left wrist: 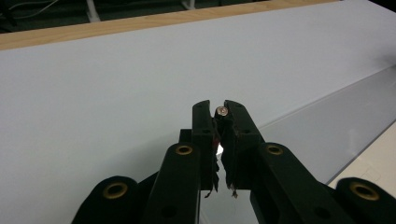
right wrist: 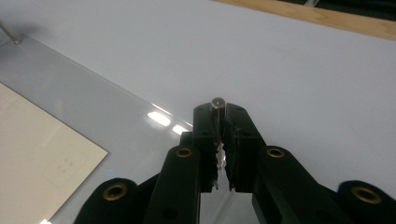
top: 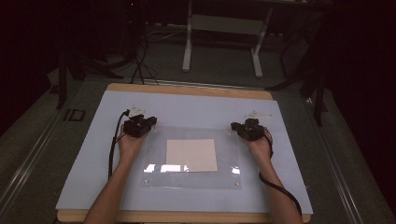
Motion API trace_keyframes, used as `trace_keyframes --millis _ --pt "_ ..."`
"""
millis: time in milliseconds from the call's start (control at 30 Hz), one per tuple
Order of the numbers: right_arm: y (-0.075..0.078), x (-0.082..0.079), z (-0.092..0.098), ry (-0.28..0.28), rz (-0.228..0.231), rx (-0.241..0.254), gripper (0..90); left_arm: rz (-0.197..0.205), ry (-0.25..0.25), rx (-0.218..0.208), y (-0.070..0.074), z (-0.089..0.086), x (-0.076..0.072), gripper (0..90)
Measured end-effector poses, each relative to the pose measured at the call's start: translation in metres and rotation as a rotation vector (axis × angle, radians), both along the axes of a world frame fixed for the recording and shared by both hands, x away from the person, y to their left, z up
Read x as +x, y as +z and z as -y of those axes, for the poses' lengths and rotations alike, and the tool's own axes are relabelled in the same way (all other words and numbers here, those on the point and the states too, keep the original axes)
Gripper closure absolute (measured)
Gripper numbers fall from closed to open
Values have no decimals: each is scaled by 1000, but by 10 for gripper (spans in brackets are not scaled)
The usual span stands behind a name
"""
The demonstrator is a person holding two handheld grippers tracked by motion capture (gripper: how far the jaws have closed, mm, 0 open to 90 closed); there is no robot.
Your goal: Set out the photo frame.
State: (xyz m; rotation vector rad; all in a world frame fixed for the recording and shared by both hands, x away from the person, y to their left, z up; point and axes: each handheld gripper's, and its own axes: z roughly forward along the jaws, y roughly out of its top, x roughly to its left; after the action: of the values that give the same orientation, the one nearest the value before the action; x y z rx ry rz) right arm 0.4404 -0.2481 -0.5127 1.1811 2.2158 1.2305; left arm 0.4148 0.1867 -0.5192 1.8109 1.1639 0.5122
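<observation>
A clear acrylic plate [top: 191, 178] lies on the pale blue mat [top: 93, 154], with a beige square sheet [top: 191, 155] at its middle. My left gripper [top: 150, 122] sits at the plate's far left corner. In the left gripper view it [left wrist: 220, 109] is shut on a small metal peg [left wrist: 222, 111]. My right gripper [top: 234, 126] is at the far right corner. In the right gripper view it [right wrist: 218, 109] is shut on another metal peg [right wrist: 217, 101]. Both hands rest on the mat.
Small fasteners [top: 146, 183] mark the plate's near corners. The far left peg [right wrist: 9, 33] appears as a thin pin in the right gripper view. The mat lies on a wooden table [top: 187, 89]. Table legs [top: 187, 42] and cables [top: 140, 60] stand on the dark floor beyond.
</observation>
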Motion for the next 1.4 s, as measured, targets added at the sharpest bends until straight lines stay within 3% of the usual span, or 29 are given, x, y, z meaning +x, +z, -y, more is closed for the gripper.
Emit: trace_keyframes --millis 233,433,700,867,1033,1233,1400 --pt "2 2 -2 0 9 4 842 -5 5 -2 0 0 0 842" --pt "2 7 1 -9 -47 59 838 -41 -10 -27 1 -3 6 843" --pt "4 14 1 -28 -98 77 839 -96 1 -35 4 -3 14 847" --pt "4 19 1 -41 -113 84 845 -118 3 -58 4 -4 21 849" --pt "5 22 0 -45 -121 77 850 -136 2 -52 6 -4 26 854" --pt "6 27 -2 -61 -133 78 854 -156 22 -99 4 -5 32 856" --pt "6 31 -1 -65 -147 90 854 -168 33 -107 4 -4 36 858"
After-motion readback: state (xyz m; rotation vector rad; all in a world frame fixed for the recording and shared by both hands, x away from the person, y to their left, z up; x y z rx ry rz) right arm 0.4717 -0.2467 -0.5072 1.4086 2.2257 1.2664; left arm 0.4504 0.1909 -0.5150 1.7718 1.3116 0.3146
